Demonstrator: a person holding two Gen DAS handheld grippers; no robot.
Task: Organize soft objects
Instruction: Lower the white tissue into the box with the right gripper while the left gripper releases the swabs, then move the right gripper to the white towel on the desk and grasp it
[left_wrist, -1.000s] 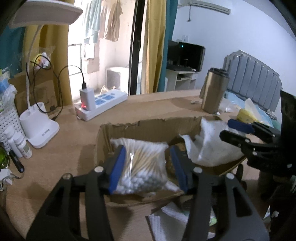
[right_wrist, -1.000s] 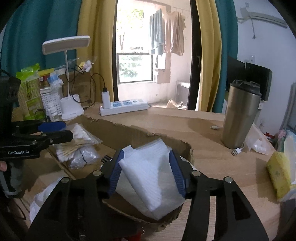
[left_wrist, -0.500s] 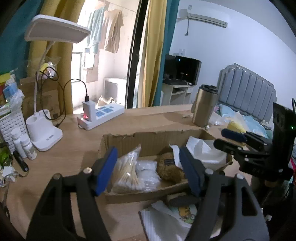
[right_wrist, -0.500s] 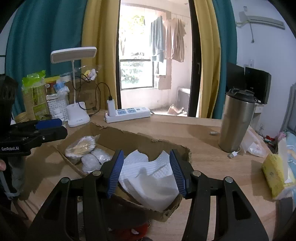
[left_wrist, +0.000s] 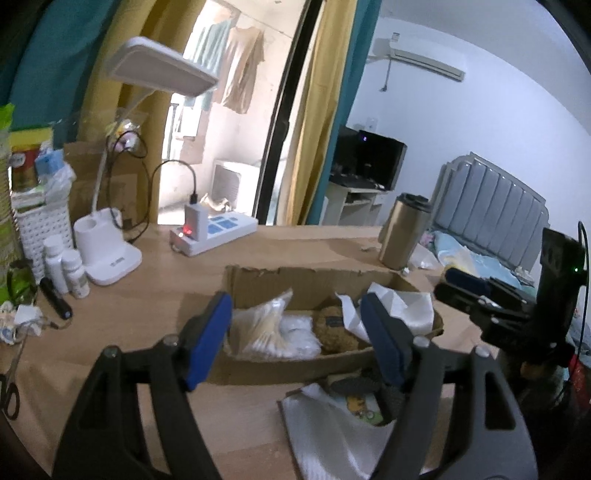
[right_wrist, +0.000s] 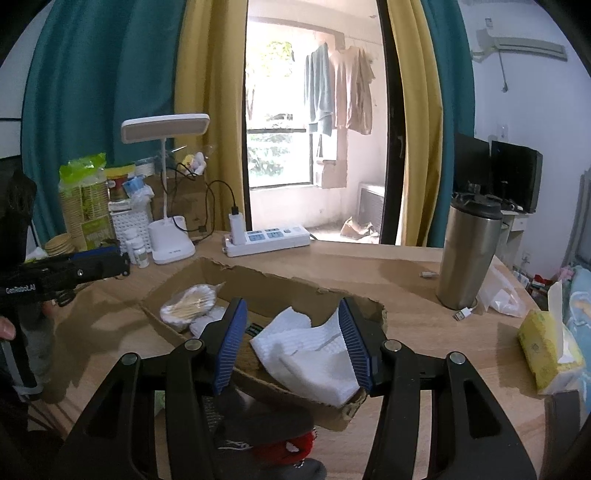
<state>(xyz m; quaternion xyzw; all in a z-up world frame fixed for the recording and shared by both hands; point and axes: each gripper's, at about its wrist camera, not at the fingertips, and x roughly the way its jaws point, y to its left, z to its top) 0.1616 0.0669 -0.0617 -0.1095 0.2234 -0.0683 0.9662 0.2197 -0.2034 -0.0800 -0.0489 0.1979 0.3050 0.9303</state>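
My left gripper (left_wrist: 295, 336) is opening, empty, above the box (left_wrist: 295, 363). My right gripper (right_wrist: 291, 341) is released over the cloth (right_wrist: 310, 354). Next grab: lift clear of the box rim.

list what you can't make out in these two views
- Brown plush toy, left wrist view: partly behind the white cloth.
- Red item, right wrist view: cut off below, behind the right gripper.
- Bottle labels, right wrist view: too small.
- Picture card, left wrist view: blurred.

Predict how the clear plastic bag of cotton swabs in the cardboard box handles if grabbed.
The clear plastic bag of cotton swabs is probably light, being mostly thin sticks and fluff. Its film looks crinkled and loose, so it likely sags and slips. The swabs inside may shift rather than hold shape.
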